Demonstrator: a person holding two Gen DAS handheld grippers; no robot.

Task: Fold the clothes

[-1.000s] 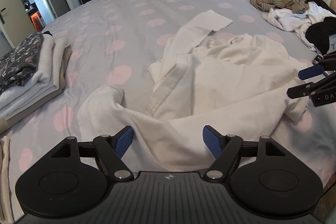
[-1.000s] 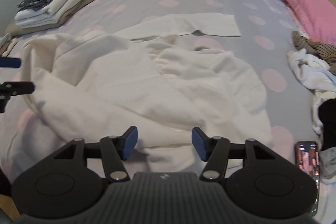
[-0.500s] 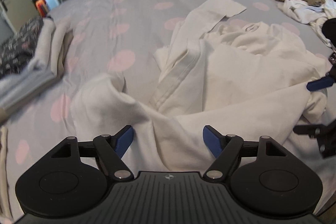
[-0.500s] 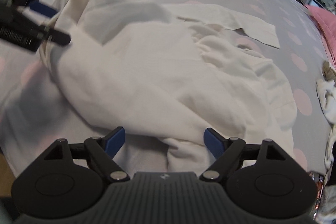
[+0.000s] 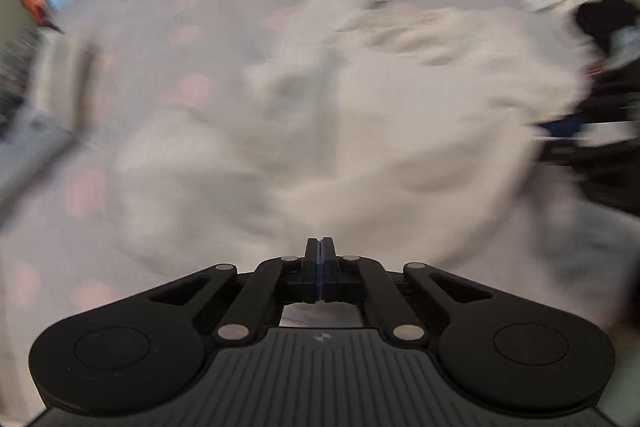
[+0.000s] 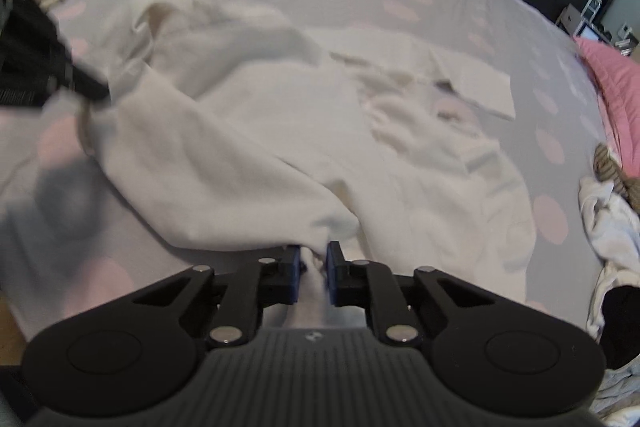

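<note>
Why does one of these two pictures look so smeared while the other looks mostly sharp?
Left wrist view: heavy motion blur smears the white garment and the bedspread; only the left gripper itself is crisp. Right wrist view: much sharper, the garment's folds readable, with blur only at the left edge; fisheye bending curves the bed's edges.

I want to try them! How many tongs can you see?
2. The right tongs at the bottom, jaws just closed onto the white top; the left tongs, shut, at the left edge.
</note>
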